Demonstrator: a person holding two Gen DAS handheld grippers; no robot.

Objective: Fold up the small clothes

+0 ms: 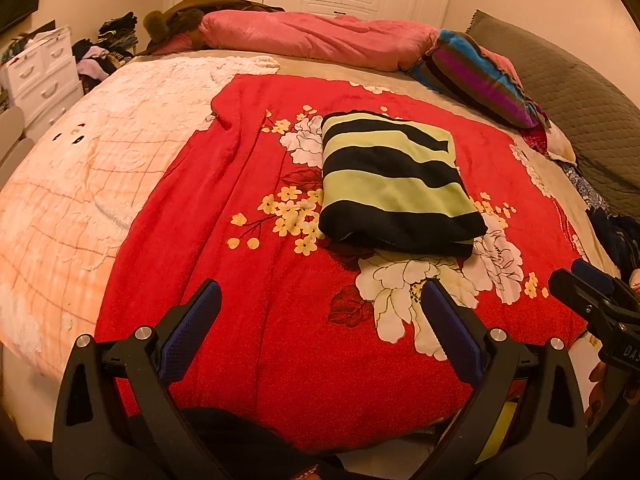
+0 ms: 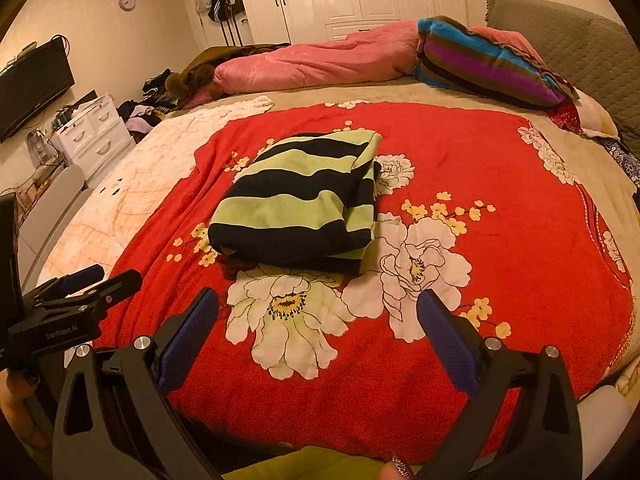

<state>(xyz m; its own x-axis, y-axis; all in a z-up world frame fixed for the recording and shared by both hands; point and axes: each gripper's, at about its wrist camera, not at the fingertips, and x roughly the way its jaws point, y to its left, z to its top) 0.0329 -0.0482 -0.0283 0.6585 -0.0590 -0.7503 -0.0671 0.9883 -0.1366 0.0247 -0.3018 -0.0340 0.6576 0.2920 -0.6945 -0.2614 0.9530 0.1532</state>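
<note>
A green-and-black striped garment (image 1: 392,180) lies folded into a compact rectangle on the red floral blanket (image 1: 248,280); it also shows in the right wrist view (image 2: 304,204). My left gripper (image 1: 320,296) is open and empty, held above the blanket short of the garment. My right gripper (image 2: 318,304) is open and empty, also short of the garment's near edge. The right gripper shows at the right edge of the left wrist view (image 1: 592,280), and the left gripper at the left edge of the right wrist view (image 2: 100,276).
A pink duvet (image 1: 316,36) and a striped multicolour blanket (image 1: 480,76) lie at the bed's far side. A grey headboard (image 1: 580,92) is on the right. White drawers (image 1: 44,76) and a clothes pile (image 1: 104,52) stand left of the bed. A cream quilt (image 1: 80,168) covers the left half.
</note>
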